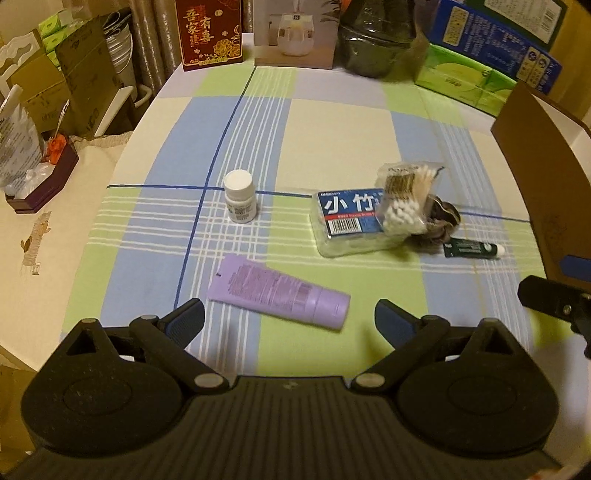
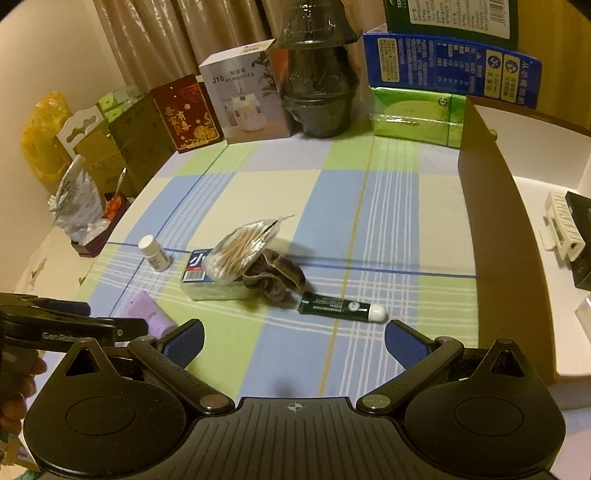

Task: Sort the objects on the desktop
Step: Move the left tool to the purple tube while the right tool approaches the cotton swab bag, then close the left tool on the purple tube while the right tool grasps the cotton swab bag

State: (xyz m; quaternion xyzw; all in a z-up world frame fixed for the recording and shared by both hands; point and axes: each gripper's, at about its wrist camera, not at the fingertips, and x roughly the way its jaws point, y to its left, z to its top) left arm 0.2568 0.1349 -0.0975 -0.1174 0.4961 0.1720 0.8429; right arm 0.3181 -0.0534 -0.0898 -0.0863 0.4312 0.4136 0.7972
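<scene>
On the checked tablecloth lie a purple tube (image 1: 279, 291), a white pill bottle (image 1: 240, 195), a clear box with a blue label (image 1: 347, 218), a bag of cotton swabs (image 1: 408, 197) leaning on it, a brown scrunchie (image 1: 445, 218) and a dark green tube with a white cap (image 1: 474, 249). My left gripper (image 1: 290, 321) stands open just short of the purple tube. In the right wrist view my right gripper (image 2: 293, 341) is open, a little short of the green tube (image 2: 341, 307). The swab bag (image 2: 242, 251), scrunchie (image 2: 275, 277) and pill bottle (image 2: 154, 253) lie beyond.
A cardboard box (image 1: 535, 162) with white inner compartments stands at the right; its wall (image 2: 495, 229) rises beside my right gripper. Along the table's back stand a red box (image 1: 208, 33), a humidifier box (image 1: 295, 33), a dark wrapped pot (image 2: 317, 85) and green tissue packs (image 2: 417, 116). Clutter fills the left.
</scene>
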